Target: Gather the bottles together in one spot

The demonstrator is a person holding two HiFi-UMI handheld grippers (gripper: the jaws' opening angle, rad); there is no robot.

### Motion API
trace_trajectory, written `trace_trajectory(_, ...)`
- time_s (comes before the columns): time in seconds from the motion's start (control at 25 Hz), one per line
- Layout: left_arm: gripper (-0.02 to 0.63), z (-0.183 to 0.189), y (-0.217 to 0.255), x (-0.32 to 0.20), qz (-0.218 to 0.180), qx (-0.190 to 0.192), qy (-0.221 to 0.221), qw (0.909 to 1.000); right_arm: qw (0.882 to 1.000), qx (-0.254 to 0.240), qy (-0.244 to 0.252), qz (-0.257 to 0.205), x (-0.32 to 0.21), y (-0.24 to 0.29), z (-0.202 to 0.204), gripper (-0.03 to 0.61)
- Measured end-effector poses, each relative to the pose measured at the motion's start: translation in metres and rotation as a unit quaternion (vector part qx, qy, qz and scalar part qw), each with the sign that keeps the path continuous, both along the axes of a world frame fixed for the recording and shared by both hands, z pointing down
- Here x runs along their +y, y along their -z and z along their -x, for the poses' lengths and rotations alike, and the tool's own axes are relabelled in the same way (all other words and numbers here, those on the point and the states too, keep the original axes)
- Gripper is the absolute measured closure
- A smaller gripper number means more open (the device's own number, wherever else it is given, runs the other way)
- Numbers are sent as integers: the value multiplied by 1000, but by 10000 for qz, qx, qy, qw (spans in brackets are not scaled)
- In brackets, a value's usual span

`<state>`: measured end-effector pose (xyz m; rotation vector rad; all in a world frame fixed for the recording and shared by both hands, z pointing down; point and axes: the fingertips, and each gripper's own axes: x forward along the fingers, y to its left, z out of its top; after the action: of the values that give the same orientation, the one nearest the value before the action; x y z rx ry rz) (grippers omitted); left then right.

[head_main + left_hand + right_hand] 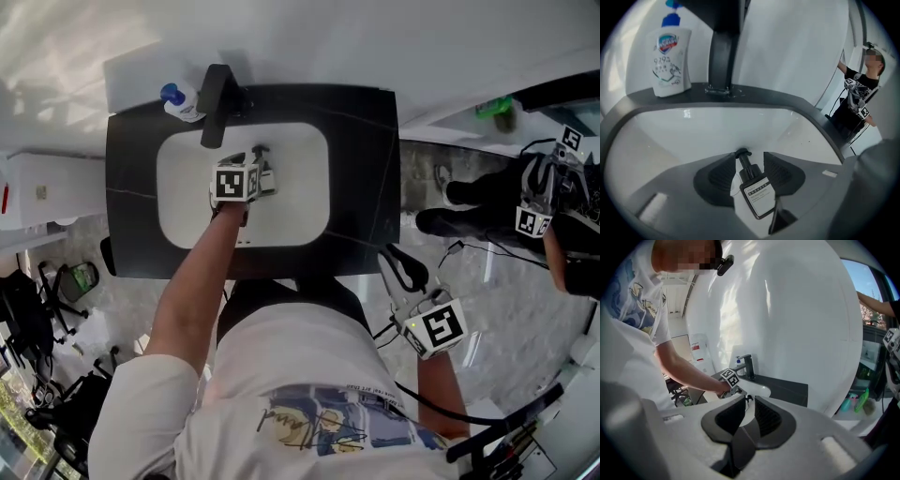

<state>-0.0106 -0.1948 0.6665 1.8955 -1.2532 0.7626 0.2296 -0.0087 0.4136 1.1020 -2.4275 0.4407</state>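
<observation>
A small white pump bottle (757, 192) with a black pump head and a printed label sits tilted between the pads of my left gripper (750, 161), over the white sink basin (187, 187). The head view shows this left gripper (261, 164) reaching into the basin, with the pump bottle (266, 176) at its tip. A white soap bottle (671, 58) with a blue cap stands on the black counter, left of the black faucet (723, 51). My right gripper (398, 267) hangs off the counter's front right, jaws a little apart with nothing between them.
The black countertop (366, 169) surrounds the basin. A second person (544, 197) with grippers stands to the right. Green bottles (497, 108) sit on a ledge at the far right. A white cabinet (47, 187) stands left of the counter.
</observation>
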Motion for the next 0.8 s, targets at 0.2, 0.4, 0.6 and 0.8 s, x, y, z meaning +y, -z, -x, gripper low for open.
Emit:
trace_trajectory(0.2,411,-7,-34,-14,696,161,144,9973,9999,38,36,113,-15,-9,-9,515)
trace_trajectory(0.4,408,0,-58,-18,1139,109,235,9932,9996,38,51,285,-21,-16,-4,515)
trace_trajectory(0.6,397,-3,-73,-21,1424,57,237,9895,9992,51,30,401,-22,-22,-9,515)
trace_trajectory(0.8,396,-4,-82,-22,1713,-50,231,9849,9990,81,-20,437,-26,-22,-13,515)
